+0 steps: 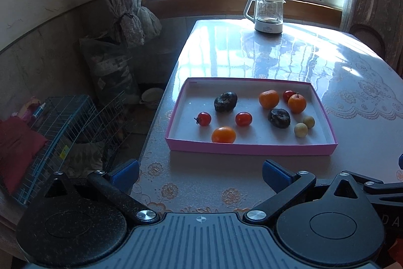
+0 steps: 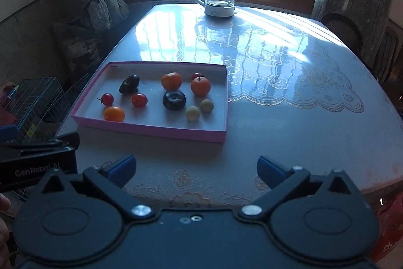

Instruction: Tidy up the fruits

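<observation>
**Fruit tray ahead, both grippers empty**

Left gripper (image 1: 200, 174) and right gripper (image 2: 196, 169) hover over the near table (image 2: 289, 132) edge, jaws spread wide, grasping nothing; the pink tray (image 1: 249, 150) lies just beyond, holding oranges (image 1: 223, 135), tomatoes (image 1: 243, 118), dark fruits (image 1: 225, 101) and pale fruits (image 1: 301, 129); a kettle (image 1: 267, 13) stands far back near the window; nothing lies between grippers and tray.

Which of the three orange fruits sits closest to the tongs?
The orange fruit against the tray's near wall, left of centre. The other two sit farther back on the right.
</observation>
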Demonstrator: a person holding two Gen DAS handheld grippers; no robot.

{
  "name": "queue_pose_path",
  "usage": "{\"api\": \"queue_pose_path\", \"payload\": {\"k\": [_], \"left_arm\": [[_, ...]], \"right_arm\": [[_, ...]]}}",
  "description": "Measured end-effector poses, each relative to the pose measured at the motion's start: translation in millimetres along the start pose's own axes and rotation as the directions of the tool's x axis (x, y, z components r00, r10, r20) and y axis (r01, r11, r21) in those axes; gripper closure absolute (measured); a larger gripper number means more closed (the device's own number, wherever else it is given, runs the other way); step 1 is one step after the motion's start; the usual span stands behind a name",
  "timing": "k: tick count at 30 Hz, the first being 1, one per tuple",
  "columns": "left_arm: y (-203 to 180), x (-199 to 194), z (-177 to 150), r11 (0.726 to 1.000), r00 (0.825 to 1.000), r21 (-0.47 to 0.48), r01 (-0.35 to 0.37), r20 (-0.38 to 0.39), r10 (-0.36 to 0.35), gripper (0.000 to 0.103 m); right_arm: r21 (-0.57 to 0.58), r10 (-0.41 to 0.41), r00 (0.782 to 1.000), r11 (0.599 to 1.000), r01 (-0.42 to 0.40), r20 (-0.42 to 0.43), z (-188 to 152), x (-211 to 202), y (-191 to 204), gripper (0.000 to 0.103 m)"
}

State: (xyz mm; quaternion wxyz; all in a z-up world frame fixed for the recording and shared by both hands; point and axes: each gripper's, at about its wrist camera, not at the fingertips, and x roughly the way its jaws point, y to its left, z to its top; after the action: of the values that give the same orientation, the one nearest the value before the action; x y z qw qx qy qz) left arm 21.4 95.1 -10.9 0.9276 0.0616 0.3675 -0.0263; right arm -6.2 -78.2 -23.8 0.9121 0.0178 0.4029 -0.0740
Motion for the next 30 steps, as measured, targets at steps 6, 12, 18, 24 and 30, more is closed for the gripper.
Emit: {"api": "queue_pose_path", "payload": {"k": [6, 12, 18, 24, 30], "left_arm": [[-0.9, 1.4, -0.8, 1.0, 1.0, -0.003, -0.002, -0.001, 0.002, 0.0], [3.0, 4.9, 0.0, 1.0, 1.0, -0.014, -0.008, -0.007, 0.008, 0.0], [1.6, 6.8, -0.7, 1.0, 1.0, -0.009, -0.01, -0.009, 0.01, 0.0], [2.9, 8.4, -0.1, 1.0, 1.0, -0.01, -0.011, -0.012, 0.011, 0.0], [2.5, 9.8, 0.2, 1.0, 1.0, -0.008, -0.012, -0.014, 0.011, 0.0]], "right_arm": [[-0.018, -0.013, 1.0, 1.0, 0.013, 0.002, -0.3, -1.8, 1.9, 0.0], [-0.02, -0.017, 1.0, 1.0, 0.017, -0.002, 0.2, -0.5, -0.6, 0.0], [-0.025, -0.02, 1.0, 0.999, 0.02, -0.002, 0.6, 0.9, 1.0, 0.0], [-0.028, -0.019, 1.0, 0.999, 0.019, 0.001, 2.3, 1.4, 1.3, 0.0], [-0.026, -0.019, 1.0, 0.999, 0.019, 0.0, 1.9, 1.5, 1.2, 0.0]]}}
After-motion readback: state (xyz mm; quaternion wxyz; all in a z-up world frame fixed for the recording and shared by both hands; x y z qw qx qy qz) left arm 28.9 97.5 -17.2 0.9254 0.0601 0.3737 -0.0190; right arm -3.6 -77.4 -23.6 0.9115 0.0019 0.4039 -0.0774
